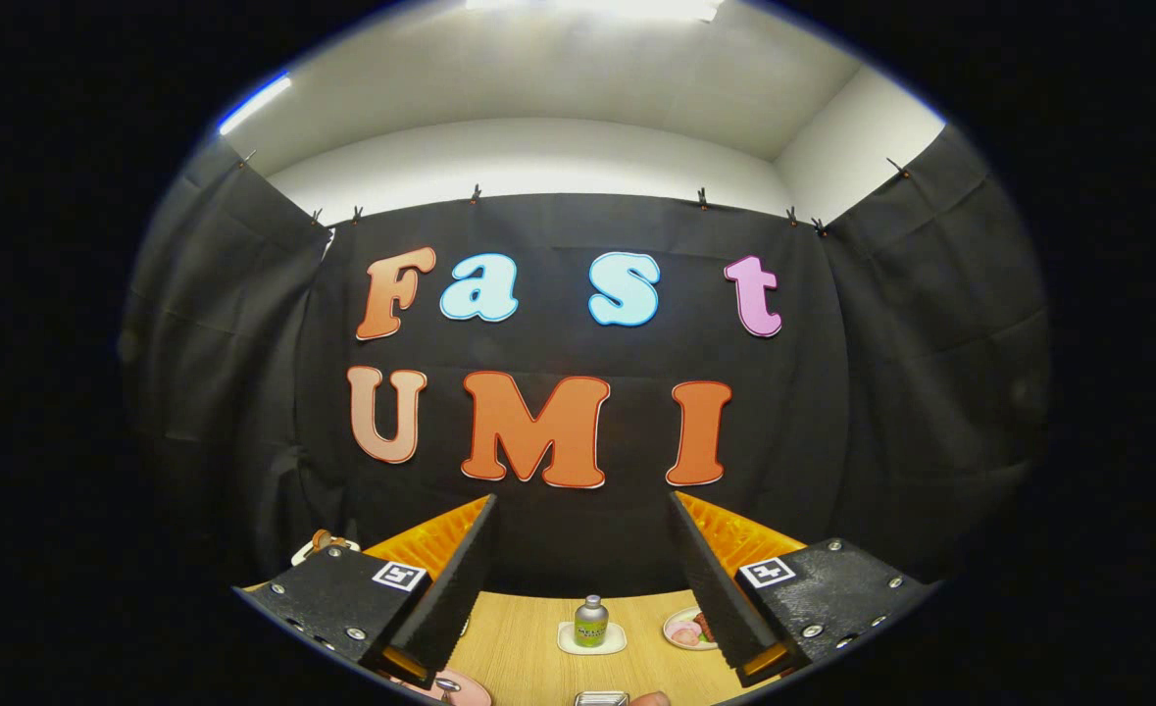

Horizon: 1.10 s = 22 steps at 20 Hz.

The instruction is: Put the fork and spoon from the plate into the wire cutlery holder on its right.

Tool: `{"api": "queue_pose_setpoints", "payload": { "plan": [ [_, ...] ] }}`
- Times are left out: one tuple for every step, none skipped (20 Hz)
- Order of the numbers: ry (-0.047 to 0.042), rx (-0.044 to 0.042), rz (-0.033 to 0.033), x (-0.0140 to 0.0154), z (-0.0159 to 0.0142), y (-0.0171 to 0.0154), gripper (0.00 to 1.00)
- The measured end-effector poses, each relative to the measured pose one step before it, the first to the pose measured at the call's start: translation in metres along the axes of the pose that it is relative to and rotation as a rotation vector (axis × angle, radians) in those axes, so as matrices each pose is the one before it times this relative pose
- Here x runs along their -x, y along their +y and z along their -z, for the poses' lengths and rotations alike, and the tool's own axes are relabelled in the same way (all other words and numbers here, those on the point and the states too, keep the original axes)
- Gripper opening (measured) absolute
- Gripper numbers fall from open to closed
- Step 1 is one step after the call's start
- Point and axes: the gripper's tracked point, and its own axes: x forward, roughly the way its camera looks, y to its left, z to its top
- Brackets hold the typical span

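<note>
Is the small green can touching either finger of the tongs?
Apart. In the gripper view the green can stands on a white coaster beyond the open tongs, with bare wooden table between it and each finger.

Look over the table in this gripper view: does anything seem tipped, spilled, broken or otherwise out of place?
Nothing stands out. The small bottle stands upright on its white coaster on the wooden table, beyond the fingers. A small dish of food sits level beside it. The claw is open, holding nothing. The plate is too cut off to judge.
</note>
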Motion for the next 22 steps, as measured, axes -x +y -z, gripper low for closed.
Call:
{"api": "queue_pose_setpoints", "payload": {
  "plan": [
    [-0.00037,-0.00133,-0.00013,0.00006,0.00167,-0.00132,1.00],
    [-0.01012,-0.00368,0.00025,0.00151,-0.00003,-0.00094,1.00],
    [-0.00382,-0.00541,-0.00163,0.00103,0.00278,0.00003,1.00],
    [-0.00068,-0.00609,-0.00128,0.00252,0.00445,0.00170,1.00],
    [0.00487,-0.00291,-0.00252,0.00120,0.00499,0.00155,1.00],
    [0.00438,-0.00193,-0.00531,0.00309,0.00547,0.00135,1.00],
    [0.00644,0.00282,-0.00523,0.00157,0.00453,0.00118,1.00],
    [0.00769,0.00250,-0.00279,0.00106,0.00400,0.00080,1.00],
    [0.01720,0.00383,-0.00293,0.00011,0.00530,0.00200,1.00],
    [0.01068,0.00015,-0.00836,0.00095,0.00399,0.00246,1.00],
    [-0.00232,-0.00180,-0.00849,0.00175,0.00238,0.00278,1.00],
    [-0.00544,-0.00724,-0.00361,0.00108,0.00273,0.00235,1.00],
    [0.00707,-0.01428,-0.01228,0.00092,0.00775,0.00507,1.00],
    [0.01851,-0.01953,-0.01942,0.00330,0.01512,0.00837,1.00],
    [0.02840,-0.02315,-0.01843,0.00062,0.01513,0.00834,1.00],
    [0.04355,-0.02428,-0.02070,-0.00009,0.02005,0.00807,1.00],
    [0.04214,-0.01970,-0.01432,-0.00090,0.01777,0.00770,1.00],
    [0.05517,-0.00744,-0.00756,-0.00160,0.02000,0.00450,1.00],
    [0.04889,-0.00278,-0.00990,-0.00265,0.01413,0.00507,1.00],
    [0.03286,0.00101,-0.01348,-0.00401,0.00954,0.00516,1.00],
    [0.01028,0.00430,-0.00860,-0.00464,0.00421,0.00598,1.00],
    [0.00989,0.00476,-0.00571,-0.00501,0.00228,0.00497,1.00]
  ]
}}
